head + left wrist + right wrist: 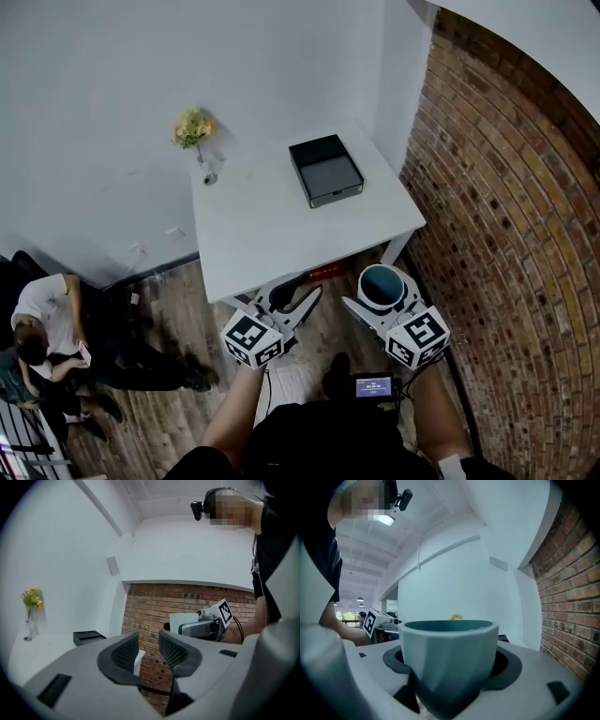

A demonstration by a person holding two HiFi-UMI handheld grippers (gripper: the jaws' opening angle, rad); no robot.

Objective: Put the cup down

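Observation:
A teal cup (379, 281) is held upright in the air, just off the front right corner of the white table (272, 225). My right gripper (382, 302) is shut on it. In the right gripper view the cup (449, 644) fills the space between the two dark pads. My left gripper (295, 295) hovers at the table's front edge, to the left of the cup. Its jaws stand a little apart, and in the left gripper view the left gripper (149, 651) has nothing between its pads.
A black tray (325, 170) lies at the table's far right. A small vase of flowers (195, 131) stands at the far left corner. A brick wall (506, 234) runs close along the right. A person (47, 328) sits on the floor at the left.

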